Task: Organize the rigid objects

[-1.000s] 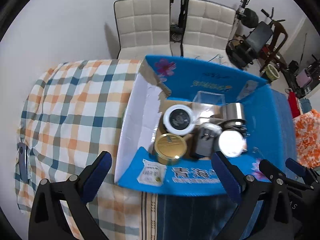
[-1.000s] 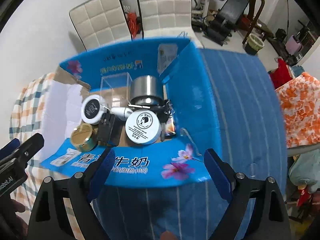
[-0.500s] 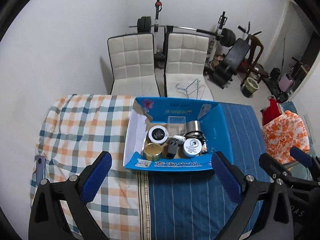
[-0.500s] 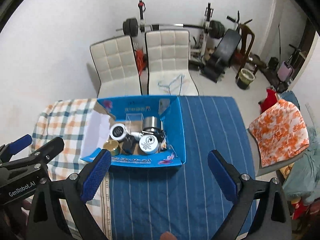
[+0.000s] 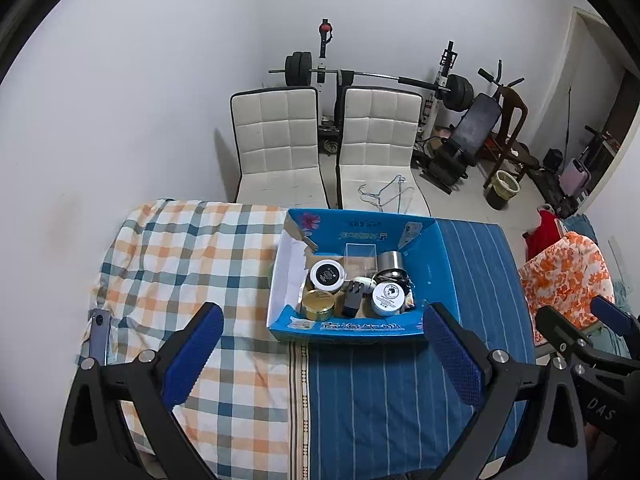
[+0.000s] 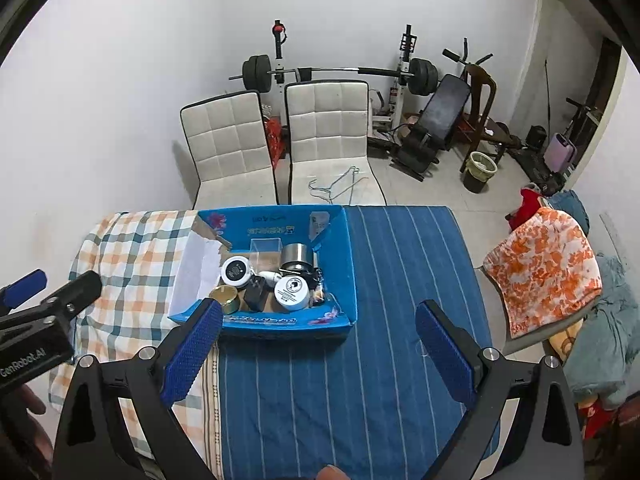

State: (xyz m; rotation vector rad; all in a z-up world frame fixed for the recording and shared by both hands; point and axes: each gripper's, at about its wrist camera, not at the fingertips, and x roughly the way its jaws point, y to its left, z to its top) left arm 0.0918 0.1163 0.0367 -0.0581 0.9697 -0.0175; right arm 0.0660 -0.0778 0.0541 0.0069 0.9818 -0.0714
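Two claws hang high over the bed, both released with nothing between their pads. The left gripper [image 5: 322, 354] has its jaws spread wide; ahead of it and just past its fingertips sits the blue carton [image 5: 436, 280], straddling the seam where the checked sheet [image 5: 192, 264] meets the blue striped sheet [image 5: 384, 400]. The right gripper [image 6: 318, 350] has just been opening its jaws and they stand wide and empty; the carton [image 6: 340, 264] lies ahead and a little to the left of its midline.

Inside the carton the rigid objects are packed toward the near wall: a black-lidded jar [image 5: 327, 274], a gold tin [image 5: 318, 304], a dark charger block [image 5: 352, 300], a white-lidded jar [image 5: 387, 298], a steel cup [image 5: 390, 262] and a clear box [image 5: 360, 256] at the far wall. Something small and dark lies by the cup; what it is cannot be made out.

To the right gripper's right, bare striped sheet runs open to the bed's edge. To the left gripper's left the checked sheet is open too, save for a phone [image 5: 98, 336] near that edge. Beyond the far edge stand two white chairs [image 5: 276, 148].
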